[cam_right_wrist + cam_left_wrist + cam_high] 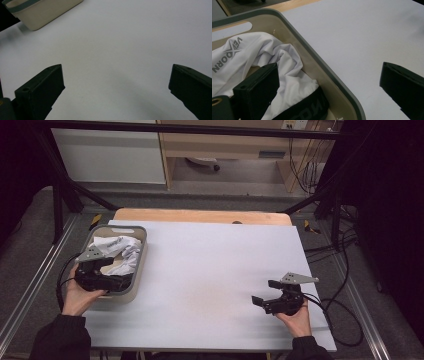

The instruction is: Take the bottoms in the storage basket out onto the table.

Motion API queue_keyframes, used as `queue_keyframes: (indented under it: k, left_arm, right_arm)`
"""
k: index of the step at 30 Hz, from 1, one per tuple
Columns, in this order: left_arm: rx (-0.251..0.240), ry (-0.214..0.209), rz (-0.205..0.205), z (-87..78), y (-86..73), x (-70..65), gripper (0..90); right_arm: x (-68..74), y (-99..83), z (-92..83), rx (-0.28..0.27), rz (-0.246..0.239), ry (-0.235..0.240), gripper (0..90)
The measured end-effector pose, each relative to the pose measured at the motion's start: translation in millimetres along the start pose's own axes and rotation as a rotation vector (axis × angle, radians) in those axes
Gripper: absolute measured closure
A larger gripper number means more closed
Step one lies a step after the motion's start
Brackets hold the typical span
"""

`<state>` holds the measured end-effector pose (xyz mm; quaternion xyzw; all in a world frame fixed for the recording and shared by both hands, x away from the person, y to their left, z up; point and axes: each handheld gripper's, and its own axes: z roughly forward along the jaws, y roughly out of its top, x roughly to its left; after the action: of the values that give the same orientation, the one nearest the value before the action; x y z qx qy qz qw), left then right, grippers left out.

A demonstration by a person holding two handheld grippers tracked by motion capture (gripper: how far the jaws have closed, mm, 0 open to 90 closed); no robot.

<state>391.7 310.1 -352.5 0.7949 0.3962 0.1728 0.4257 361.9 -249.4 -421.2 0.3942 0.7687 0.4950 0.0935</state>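
Left tool: held at the near end of the basket, jaws wide apart, clamped on nothing; in the left gripper view one jaw down inside the basket against the white cloth, the other out over the bare surface, so the jaws straddle the basket's right wall.
Right tool: held low over the near right part of the surface, well apart from the basket, jaws spread wide, nothing between them; pointed leftward toward the middle of the surface.
White cloth: crumpled in the basket, grey lettering printed on one fold, a dark band with faint lettering along its near edge; touching the inner jaw of the left tool, not pinched.
Basket: beige tub with a grey rim and a slot handle at the far end, standing at the left edge of the surface; a corner of it at the top left of the right gripper view.
Surface: pale grey sheet over a wooden top, bare between the basket and the right tool.
Left hand: wrapped around the left tool's body, dark sleeve behind.
Right hand: gripping the right tool from the near side, cable trailing off to the right.
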Motion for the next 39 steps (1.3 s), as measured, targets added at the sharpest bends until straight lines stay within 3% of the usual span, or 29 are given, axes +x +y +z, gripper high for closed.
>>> queue_keyframes:
  k: [11,28,39]
  left_arm:
    - [0.029,0.044,0.017,4.8,12.2,9.2,2.6]
    - [0.076,0.101,-0.024,24.5,20.2,33.7,3.7]
    - [0.118,0.130,-0.049,43.1,16.9,45.6,5.0]
  right_arm:
    - [-0.1,0.0,0.0,0.003,-0.002,0.000,0.6]
    - [0.2,-0.4,1.5,0.008,0.000,-0.003,0.6]
    - [0.2,-0.4,1.3,0.008,-0.001,-0.002,0.6]
